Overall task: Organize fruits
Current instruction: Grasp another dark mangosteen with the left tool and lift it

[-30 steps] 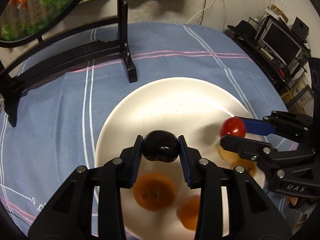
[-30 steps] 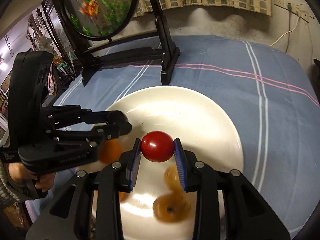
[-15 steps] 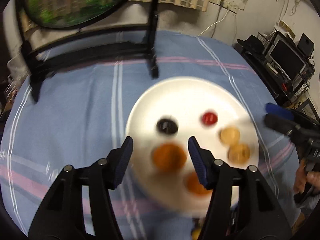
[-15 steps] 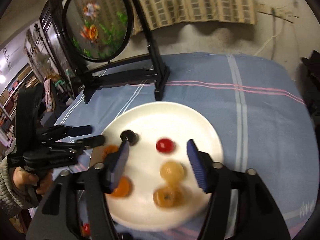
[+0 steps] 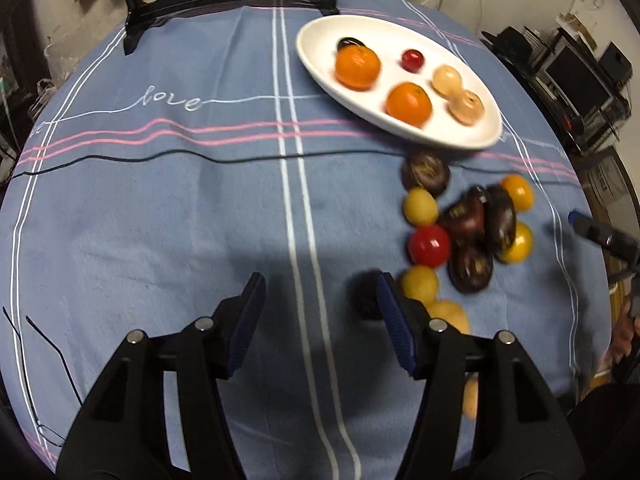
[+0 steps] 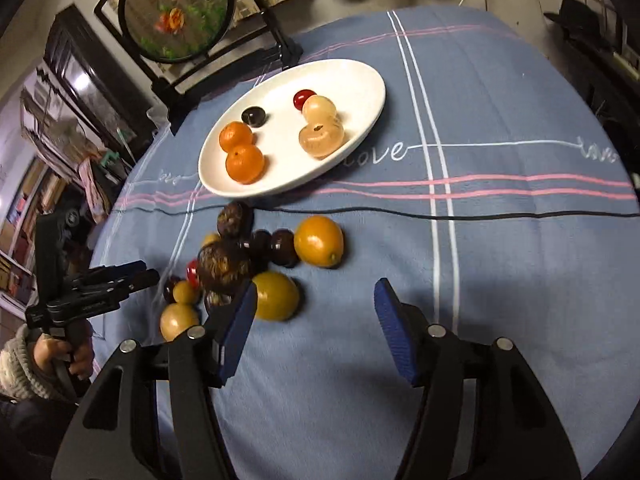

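A white plate (image 5: 316,40) (image 6: 352,80) at the far side of the blue cloth holds two oranges (image 5: 357,67), a red tomato (image 5: 412,60), a small dark fruit (image 5: 350,43) and two pale fruits (image 5: 447,80). Nearer lies a loose pile: a red tomato (image 5: 429,246), dark brown fruits (image 5: 426,172), yellow ones (image 5: 420,206). My left gripper (image 5: 320,284) hovers open and empty left of the pile, a dark fruit (image 5: 364,296) just beside its right finger. My right gripper (image 6: 316,286) is open and empty, a yellow-green fruit (image 6: 276,295) beside its left finger and an orange-yellow one (image 6: 319,247) ahead.
A round painted screen on a black stand (image 6: 178,12) rises behind the plate. A thin black cable (image 6: 480,214) crosses the cloth between plate and pile. A hand (image 6: 60,356) holds the left gripper at the table's left edge. Shelves with electronics (image 5: 580,76) stand beyond the table.
Both grippers opened and left the dark fruit and the red tomato on the plate. Both then drew back from the plate to the loose pile on the near cloth.
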The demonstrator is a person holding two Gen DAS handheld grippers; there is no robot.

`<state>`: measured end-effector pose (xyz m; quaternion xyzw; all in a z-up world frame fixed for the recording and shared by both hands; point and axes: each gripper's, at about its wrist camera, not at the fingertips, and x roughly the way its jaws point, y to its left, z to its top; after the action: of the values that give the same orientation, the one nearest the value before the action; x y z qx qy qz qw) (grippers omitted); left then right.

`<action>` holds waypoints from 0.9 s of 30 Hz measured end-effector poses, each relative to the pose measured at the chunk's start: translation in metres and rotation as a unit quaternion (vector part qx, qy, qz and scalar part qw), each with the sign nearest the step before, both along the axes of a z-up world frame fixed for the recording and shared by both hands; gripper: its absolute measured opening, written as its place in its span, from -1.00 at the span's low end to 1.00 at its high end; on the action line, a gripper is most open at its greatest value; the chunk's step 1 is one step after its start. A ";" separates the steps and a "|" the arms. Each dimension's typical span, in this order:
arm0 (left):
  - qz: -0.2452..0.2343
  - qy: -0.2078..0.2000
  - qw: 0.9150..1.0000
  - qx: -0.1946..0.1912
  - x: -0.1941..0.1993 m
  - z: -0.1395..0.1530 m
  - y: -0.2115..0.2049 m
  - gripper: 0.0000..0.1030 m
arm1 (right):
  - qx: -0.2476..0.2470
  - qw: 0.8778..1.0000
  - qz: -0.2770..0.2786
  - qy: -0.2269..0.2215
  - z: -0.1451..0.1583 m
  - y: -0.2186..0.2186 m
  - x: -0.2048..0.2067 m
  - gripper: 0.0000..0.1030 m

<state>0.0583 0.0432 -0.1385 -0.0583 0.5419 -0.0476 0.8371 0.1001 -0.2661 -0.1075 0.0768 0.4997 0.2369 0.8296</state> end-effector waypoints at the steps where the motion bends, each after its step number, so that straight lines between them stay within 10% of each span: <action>1: -0.003 -0.001 1.000 0.002 -0.002 0.000 -0.003 0.18 | -0.002 1.000 0.003 -0.008 0.004 0.001 -0.003 0.20; 12: -0.028 -0.006 1.000 0.008 -0.003 -0.006 -0.018 0.27 | -0.027 0.999 0.004 -0.030 0.021 -0.001 -0.023 0.25; 17: -0.016 -0.022 0.999 0.040 -0.002 -0.011 -0.014 0.62 | -0.030 0.999 -0.004 -0.031 0.023 -0.006 -0.028 0.25; 27: 0.060 -0.042 0.996 0.042 -0.023 0.011 0.036 0.44 | -0.029 0.999 0.000 -0.032 0.025 -0.004 -0.030 0.25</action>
<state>0.0353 0.0797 -0.1272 -0.0530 0.5034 0.0231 0.8621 0.0699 -0.2697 -0.0823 0.0455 0.4792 0.2243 0.8473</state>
